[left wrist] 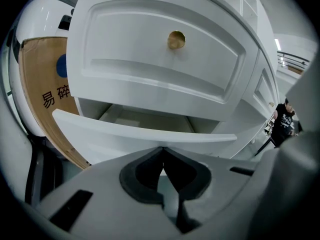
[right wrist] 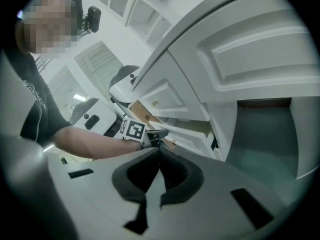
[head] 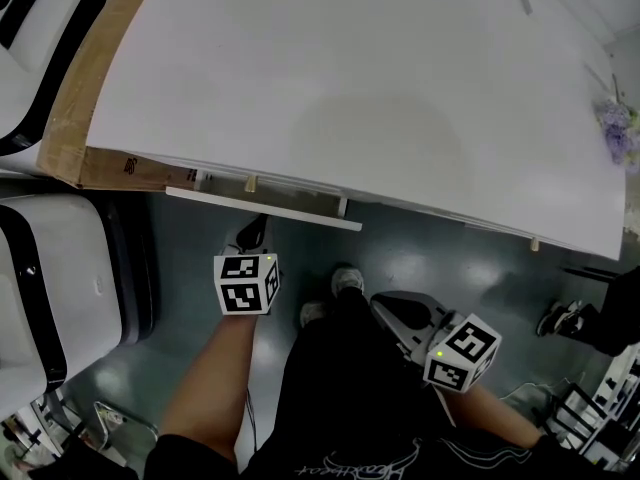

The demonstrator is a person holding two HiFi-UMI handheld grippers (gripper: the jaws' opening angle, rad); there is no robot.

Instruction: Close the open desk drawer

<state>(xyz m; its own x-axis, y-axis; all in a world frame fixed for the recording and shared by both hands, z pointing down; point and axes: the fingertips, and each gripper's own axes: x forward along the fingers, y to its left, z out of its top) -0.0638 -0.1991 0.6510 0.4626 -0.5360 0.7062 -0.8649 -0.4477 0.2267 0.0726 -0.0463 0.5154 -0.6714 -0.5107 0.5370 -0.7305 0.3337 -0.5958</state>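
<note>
The white desk fills the head view, and its lower drawer juts out a little below the front edge. My left gripper is shut and empty, its tips right at that drawer's front. In the left gripper view the closed tips sit just below the open drawer's top rim, with its inside showing behind. Above it is a closed drawer with a brass knob. My right gripper hangs shut and empty over the floor, back from the desk. Its own view shows the tips aimed at the open drawer.
A cardboard box leans against the desk's left end. Bulky white units stand on the floor at the left. Purple flowers lie on the desk's right edge. My shoes are under the desk front. Another person stands far right.
</note>
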